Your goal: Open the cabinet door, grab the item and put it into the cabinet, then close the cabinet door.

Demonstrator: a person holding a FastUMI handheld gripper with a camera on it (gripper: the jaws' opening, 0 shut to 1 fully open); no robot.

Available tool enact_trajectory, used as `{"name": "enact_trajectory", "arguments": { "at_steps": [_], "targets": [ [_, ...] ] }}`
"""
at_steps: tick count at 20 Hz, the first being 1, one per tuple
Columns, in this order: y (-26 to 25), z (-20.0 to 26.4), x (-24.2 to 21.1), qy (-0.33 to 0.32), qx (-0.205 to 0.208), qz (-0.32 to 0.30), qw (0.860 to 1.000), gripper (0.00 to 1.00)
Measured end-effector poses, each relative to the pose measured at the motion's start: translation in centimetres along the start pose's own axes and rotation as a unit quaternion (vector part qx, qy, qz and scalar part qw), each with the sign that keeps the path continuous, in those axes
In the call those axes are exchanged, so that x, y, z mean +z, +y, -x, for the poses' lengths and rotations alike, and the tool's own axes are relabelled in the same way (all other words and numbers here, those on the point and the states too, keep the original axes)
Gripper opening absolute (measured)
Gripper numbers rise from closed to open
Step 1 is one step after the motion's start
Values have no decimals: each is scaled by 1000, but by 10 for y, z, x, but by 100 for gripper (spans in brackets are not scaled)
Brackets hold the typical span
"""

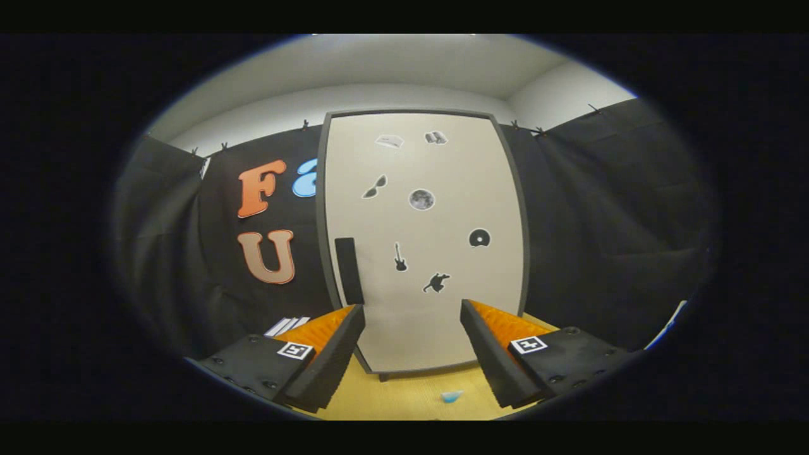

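Here, gripper view: the gripper [412, 322] is held with its two fingers [335, 354] spread wide apart, released, nothing between them and neither touching anything. Directly ahead, beyond the fingertips, stands the cabinet [423, 240], upright on a yellow tabletop [404, 395]; its pale door [436, 328] with a dark grey frame is closed and faces the gripper. A dark vertical handle [349, 270] sits on the door's left side, low down, just beyond the left finger's tip and apart from it. Small dark stickers [421, 199] are scattered over the door: among them a round one near the middle, a guitar shape lower down, a pair of glasses to the upper left. On the tabletop, near and between the fingers, slightly toward the right one, lies a small light-blue item [451, 396], well short of the cabinet's foot; its form is too small to tell. To the far left of the cabinet base, behind the left finger, lie a few white sheets or cards [287, 326]. Black cloth [607, 221] hangs behind and to both sides; above it, a white wall and ceiling [392, 69].
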State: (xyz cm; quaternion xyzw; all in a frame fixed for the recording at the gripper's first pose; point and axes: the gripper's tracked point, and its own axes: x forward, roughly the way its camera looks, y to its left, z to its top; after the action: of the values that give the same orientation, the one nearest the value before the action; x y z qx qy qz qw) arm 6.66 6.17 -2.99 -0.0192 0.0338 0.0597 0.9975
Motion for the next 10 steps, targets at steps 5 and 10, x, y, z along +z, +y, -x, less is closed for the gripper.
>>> {"name": "enact_trajectory", "arguments": {
  "at_steps": [5, 10],
  "targets": [
    [15, -62, -13, 37, 7, -7, 999, 98],
    [52, -96, -4, 40, 41, 4, 998, 98]
  ]
}}
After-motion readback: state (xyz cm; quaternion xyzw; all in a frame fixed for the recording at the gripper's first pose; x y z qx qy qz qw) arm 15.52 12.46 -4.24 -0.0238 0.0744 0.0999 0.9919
